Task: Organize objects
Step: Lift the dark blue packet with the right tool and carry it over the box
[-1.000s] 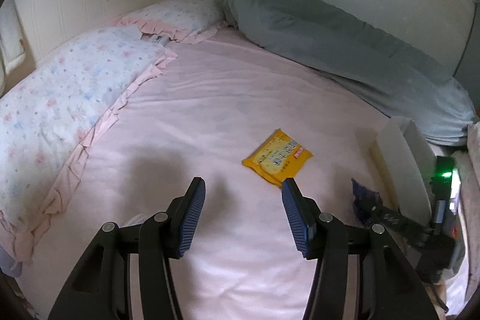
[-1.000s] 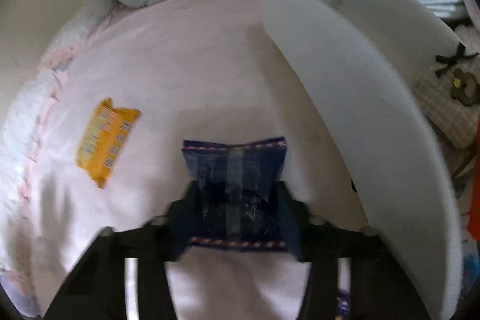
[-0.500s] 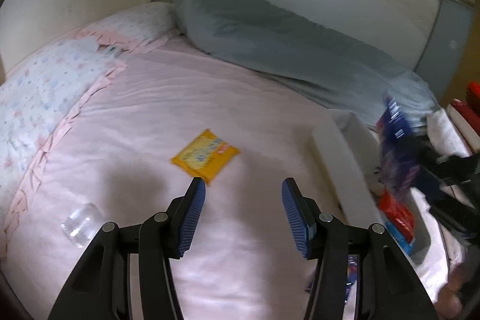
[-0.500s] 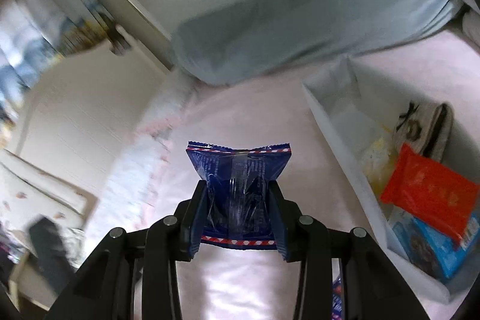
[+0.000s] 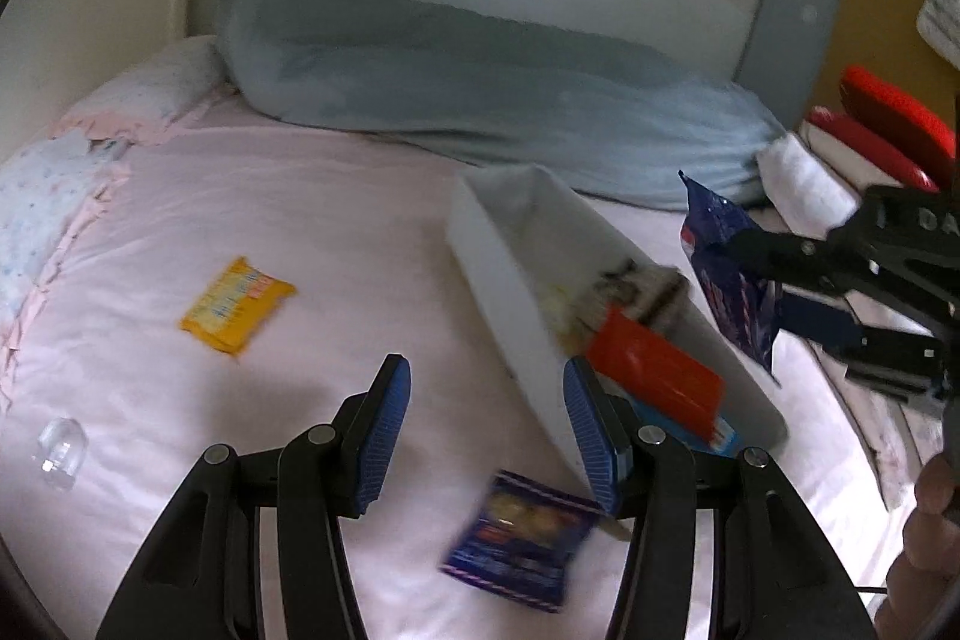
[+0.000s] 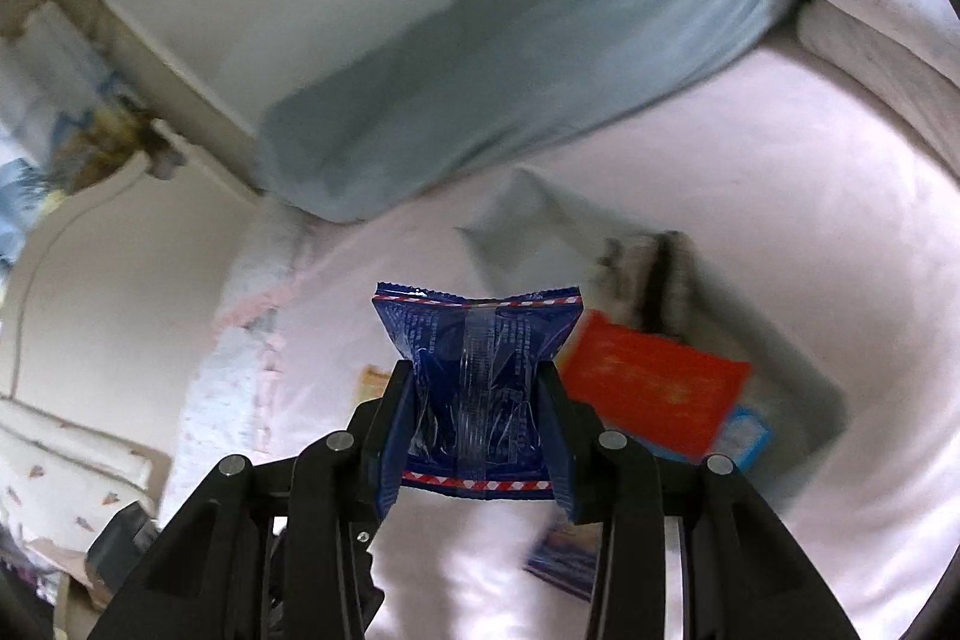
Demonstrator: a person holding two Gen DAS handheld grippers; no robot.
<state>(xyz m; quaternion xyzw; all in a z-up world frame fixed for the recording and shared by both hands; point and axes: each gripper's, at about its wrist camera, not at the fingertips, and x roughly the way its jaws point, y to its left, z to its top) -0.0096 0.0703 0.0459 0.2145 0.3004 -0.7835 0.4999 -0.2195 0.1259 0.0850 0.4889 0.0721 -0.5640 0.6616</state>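
My right gripper (image 6: 477,436) is shut on a dark blue snack packet (image 6: 477,358), held in the air above the pink bed; from the left wrist the same packet (image 5: 729,274) hangs just right of the white bin (image 5: 498,274). The bin (image 6: 834,400) holds a red packet (image 6: 648,394), a light blue packet (image 6: 747,433) and a dark-patterned item. My left gripper (image 5: 486,427) stands open over the sheet with nothing between its blue pads. A second blue packet (image 5: 522,541) lies on the bed just below it. A yellow packet (image 5: 237,304) lies to the left.
A long grey-blue bolster (image 5: 480,100) runs along the headboard. Floral pillows (image 5: 36,214) line the left side. A small clear plastic cup (image 5: 60,451) lies at the lower left. Red items (image 5: 882,124) and folded white cloth (image 5: 804,184) sit beyond the bin. A person's hand (image 5: 924,550) shows at the right edge.
My right gripper lifted the blue packet off the bed and carried it over beside the bin. The left gripper swung right, bringing the bin, its contents and a second blue packet into view.
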